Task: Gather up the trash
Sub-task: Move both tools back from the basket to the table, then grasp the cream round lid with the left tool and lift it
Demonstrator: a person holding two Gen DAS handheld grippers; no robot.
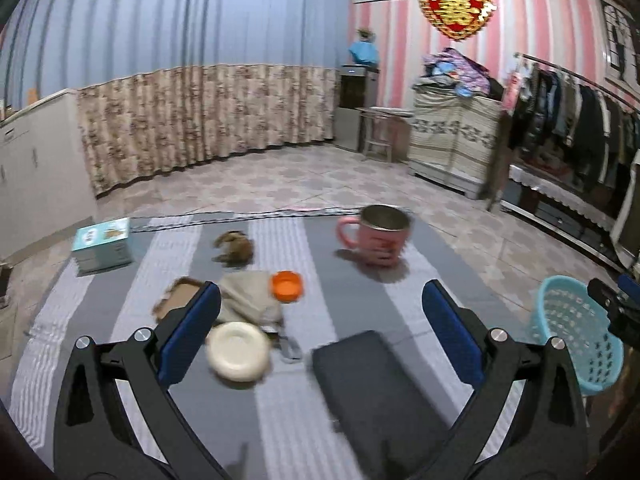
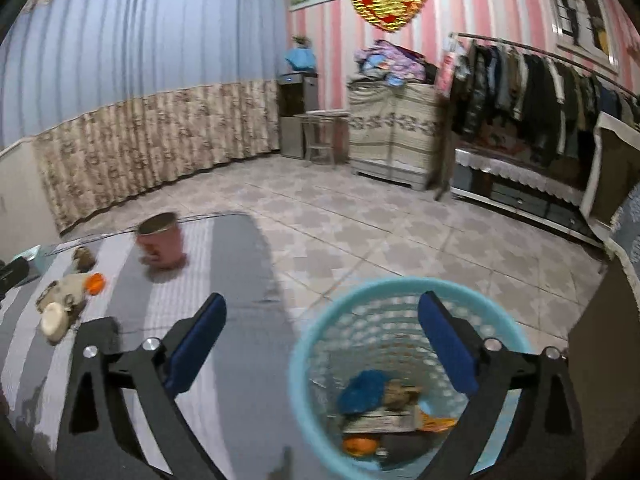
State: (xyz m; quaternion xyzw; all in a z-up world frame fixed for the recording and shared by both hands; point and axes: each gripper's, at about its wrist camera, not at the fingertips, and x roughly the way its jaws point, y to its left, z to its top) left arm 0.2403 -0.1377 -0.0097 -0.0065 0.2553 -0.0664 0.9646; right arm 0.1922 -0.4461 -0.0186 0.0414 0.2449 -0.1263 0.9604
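Jaws wide: right gripper seemingly above basket.

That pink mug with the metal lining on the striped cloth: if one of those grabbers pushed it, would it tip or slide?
The pink mug looks wide and squat, so it would probably slide rather than tip. Its metal lining suggests some weight and little fragility. The striped cloth beneath might bunch up. The handle sticking out could make it swivel if pushed off-centre.
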